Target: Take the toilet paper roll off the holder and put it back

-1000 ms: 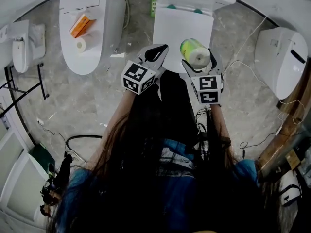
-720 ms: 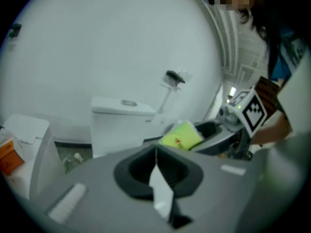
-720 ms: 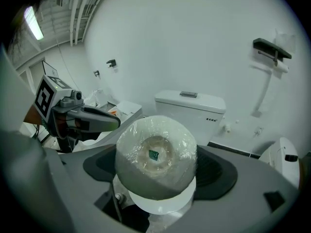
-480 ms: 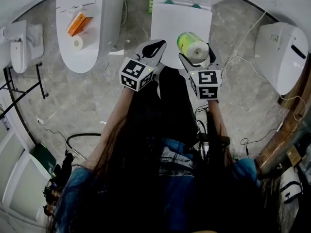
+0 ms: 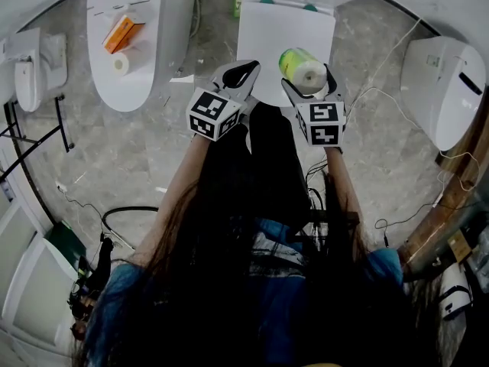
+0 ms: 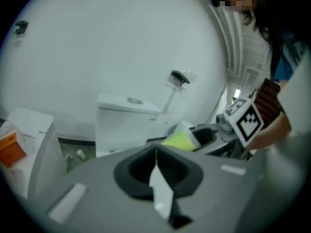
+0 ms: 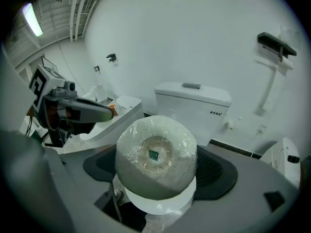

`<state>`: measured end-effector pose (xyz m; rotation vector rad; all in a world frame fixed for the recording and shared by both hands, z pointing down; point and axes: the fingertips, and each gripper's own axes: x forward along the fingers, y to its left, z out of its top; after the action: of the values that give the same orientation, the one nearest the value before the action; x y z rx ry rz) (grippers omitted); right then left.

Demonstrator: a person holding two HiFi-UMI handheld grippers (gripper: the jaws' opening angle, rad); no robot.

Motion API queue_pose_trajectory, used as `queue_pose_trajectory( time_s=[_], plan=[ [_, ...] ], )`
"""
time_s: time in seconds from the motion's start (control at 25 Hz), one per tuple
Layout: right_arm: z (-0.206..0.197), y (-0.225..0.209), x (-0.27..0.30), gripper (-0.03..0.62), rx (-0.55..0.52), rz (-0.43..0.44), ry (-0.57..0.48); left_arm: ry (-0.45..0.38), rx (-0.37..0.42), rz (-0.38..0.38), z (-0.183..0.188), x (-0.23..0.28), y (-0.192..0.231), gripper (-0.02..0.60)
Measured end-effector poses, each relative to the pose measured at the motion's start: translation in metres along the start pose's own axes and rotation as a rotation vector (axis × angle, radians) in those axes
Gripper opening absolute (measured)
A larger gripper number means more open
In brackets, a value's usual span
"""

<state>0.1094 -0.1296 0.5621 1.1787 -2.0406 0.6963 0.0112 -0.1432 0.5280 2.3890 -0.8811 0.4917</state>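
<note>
Hovering over the closed toilet lid [image 5: 267, 40], the left gripper [image 5: 246, 69] had its jaws pressed together on nothing, as far as its blurry view showed. The right gripper [image 5: 309, 81] was clamped on the plastic-wrapped toilet paper roll [image 5: 304, 67], well apart from the wall holder [image 7: 276, 43].

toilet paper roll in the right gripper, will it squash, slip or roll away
Probably light and soft: the toilet paper roll is wound paper, so the right gripper could dent it by squeezing hard. Its shiny plastic wrap looks slick, so it may slide in the jaws. Being round, it would likely roll if laid on its side.
</note>
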Motion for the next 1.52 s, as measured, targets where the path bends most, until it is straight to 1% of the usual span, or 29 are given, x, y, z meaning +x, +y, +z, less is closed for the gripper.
queue_pose_trajectory(
  time_s=[0.08, 0.24, 0.32, 0.4, 0.52, 0.72, 0.92, 1.12, 1.36, 1.52],
  plan=[
    [-0.01, -0.003, 0.019, 0.453, -0.037, 0.01, 0.023, 0.01, 0.005, -0.004, -0.005, 0.002, 0.0, -0.008],
    [-0.029, -0.01, 0.066, 0.453, -0.217, 0.035, 0.095, 0.034, 0.02, -0.014, -0.016, 0.009, 0.003, -0.006],
    [-0.038, -0.014, 0.091, 0.453, -0.287, 0.052, 0.132, 0.042, 0.015, -0.011, -0.022, 0.013, 0.008, -0.008],
    [-0.047, -0.018, 0.116, 0.453, -0.331, 0.066, 0.17, 0.047, 0.007, -0.006, -0.028, 0.016, 0.011, -0.008],
    [-0.057, -0.025, 0.151, 0.453, -0.37, 0.064, 0.218, 0.055, -0.002, -0.003, -0.035, 0.02, 0.016, -0.008],
    [-0.071, -0.032, 0.195, 0.453, -0.367, 0.058, 0.268, 0.076, -0.012, 0.01, -0.048, 0.027, 0.024, -0.006],
    [-0.083, -0.041, 0.223, 0.453, -0.348, 0.029, 0.307, 0.077, -0.022, 0.026, -0.052, 0.029, 0.032, -0.008],
    [-0.099, -0.045, 0.237, 0.453, -0.347, 0.018, 0.34, 0.08, -0.034, 0.045, -0.057, 0.029, 0.039, -0.007],
    [-0.101, -0.045, 0.242, 0.453, -0.332, 0.029, 0.307, 0.087, -0.049, 0.055, -0.068, 0.028, 0.042, -0.007],
    [-0.103, -0.047, 0.242, 0.454, -0.342, 0.005, 0.376, 0.088, -0.05, 0.053, -0.069, 0.027, 0.036, -0.007]
  ],
)
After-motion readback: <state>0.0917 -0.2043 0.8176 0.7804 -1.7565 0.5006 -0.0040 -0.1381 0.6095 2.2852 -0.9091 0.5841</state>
